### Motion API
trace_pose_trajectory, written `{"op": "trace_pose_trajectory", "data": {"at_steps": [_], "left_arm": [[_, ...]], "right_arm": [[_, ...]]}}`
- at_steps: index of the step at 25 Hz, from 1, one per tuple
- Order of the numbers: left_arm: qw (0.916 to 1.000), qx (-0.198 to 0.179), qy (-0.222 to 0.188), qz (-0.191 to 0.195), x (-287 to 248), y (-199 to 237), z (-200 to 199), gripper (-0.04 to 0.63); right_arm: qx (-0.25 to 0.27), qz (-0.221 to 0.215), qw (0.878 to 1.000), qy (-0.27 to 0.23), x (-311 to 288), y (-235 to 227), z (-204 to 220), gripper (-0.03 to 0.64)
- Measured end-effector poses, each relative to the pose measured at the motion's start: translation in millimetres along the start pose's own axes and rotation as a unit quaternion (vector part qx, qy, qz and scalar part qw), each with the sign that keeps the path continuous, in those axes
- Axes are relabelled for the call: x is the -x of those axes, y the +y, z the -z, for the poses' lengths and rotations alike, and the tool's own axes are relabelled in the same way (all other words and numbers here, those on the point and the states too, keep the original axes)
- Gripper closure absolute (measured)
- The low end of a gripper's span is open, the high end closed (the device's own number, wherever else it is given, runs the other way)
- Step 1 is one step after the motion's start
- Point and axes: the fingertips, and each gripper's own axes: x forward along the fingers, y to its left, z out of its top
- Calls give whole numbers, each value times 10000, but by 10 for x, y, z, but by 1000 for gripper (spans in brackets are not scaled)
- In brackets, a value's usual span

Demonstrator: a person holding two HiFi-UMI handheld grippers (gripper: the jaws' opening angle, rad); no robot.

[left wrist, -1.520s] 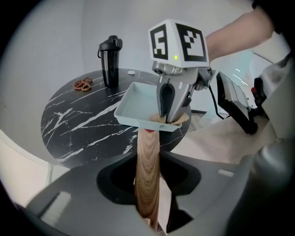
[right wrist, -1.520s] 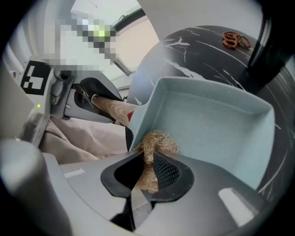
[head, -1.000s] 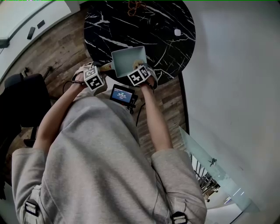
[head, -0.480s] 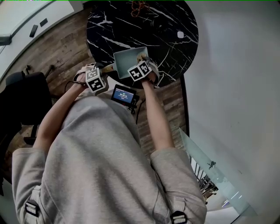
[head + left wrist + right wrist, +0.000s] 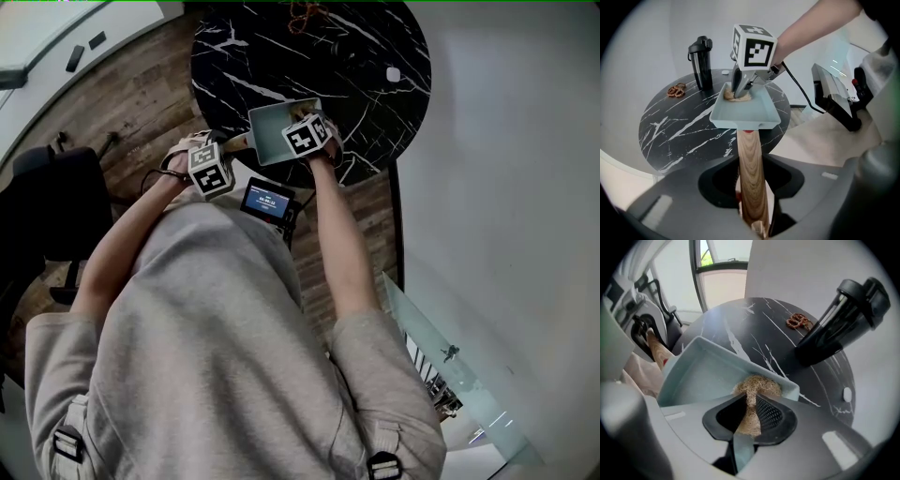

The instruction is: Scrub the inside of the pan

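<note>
A pale blue square pan [image 5: 275, 129] [image 5: 745, 110] [image 5: 705, 373] with a wooden handle [image 5: 751, 178] is held over the near edge of the black marble table [image 5: 281, 52]. My left gripper [image 5: 752, 211] [image 5: 210, 170] is shut on the wooden handle. My right gripper [image 5: 749, 411] [image 5: 309, 136] is shut on a tan fibrous scrubber [image 5: 754, 387] [image 5: 737, 96], pressed into the pan's corner by the rim. The scrubber is hidden in the head view behind the right gripper's marker cube.
A black flask [image 5: 701, 63] [image 5: 843, 317] stands on the table, with a brown tangled cord [image 5: 675, 89] [image 5: 799, 321] and a small white disc [image 5: 393, 74] [image 5: 847, 394] near it. A small screen device [image 5: 266, 202] hangs at my chest. An office chair [image 5: 56, 202] is at the left.
The right gripper with the scrubber has shifted up toward the pan's far right corner. The left gripper and pan stay nearly still; the whole view has drifted a little to the right.
</note>
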Motion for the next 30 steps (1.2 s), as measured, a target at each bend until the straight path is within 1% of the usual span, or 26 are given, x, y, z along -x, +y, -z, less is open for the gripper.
{"op": "trace_pose_trajectory", "data": {"at_steps": [2, 6, 9, 11, 14, 17, 19, 21, 23, 24, 26, 28, 30], "left_arm": [[10000, -15, 2, -24, -2, 8, -1, 446], [10000, -42, 53, -32, -6, 7, 0, 446], [9999, -59, 103, -32, -8, 9, 3, 445], [9999, -71, 113, -57, -10, 27, -5, 445], [9999, -55, 106, -65, -10, -16, 2, 445], [9998, -13, 79, -154, -7, 1, 0, 445], [9995, -48, 19, -324, -15, -1, -28, 444], [9982, -265, 0, -544, -6, 6, -21, 442], [9967, -449, -53, -681, 48, 34, 12, 439], [9964, -449, -144, -697, 92, 51, 11, 439], [9965, -302, -353, -699, 191, 70, 7, 435], [9958, -181, -459, -777, 298, 65, 52, 421], [9944, -148, -528, -908, 422, 25, 70, 415]], "right_arm": [[-140, -392, 9991, -46, -5, 111, -80, 538], [192, -727, 9971, 60, -10, 345, -224, 537], [294, -1077, 9937, -57, 4, 586, -376, 537], [376, -1222, 9917, -163, 17, 730, -489, 535], [309, -1445, 9886, -286, 43, 961, -572, 535], [14, -1512, 9877, -408, 37, 1008, -606, 535], [-315, -1548, 9859, -560, 35, 958, -562, 535], [-686, -1578, 9825, -719, 107, 903, -513, 537], [-944, -1614, 9781, -917, 233, 886, -482, 535], [-1003, -1610, 9763, -1043, 312, 872, -471, 535], [-994, -1586, 9730, -1352, 487, 849, -450, 534], [-904, -1570, 9687, -1698, 670, 873, -418, 532], [-850, -1494, 9636, -2049, 889, 895, -356, 532]]}}
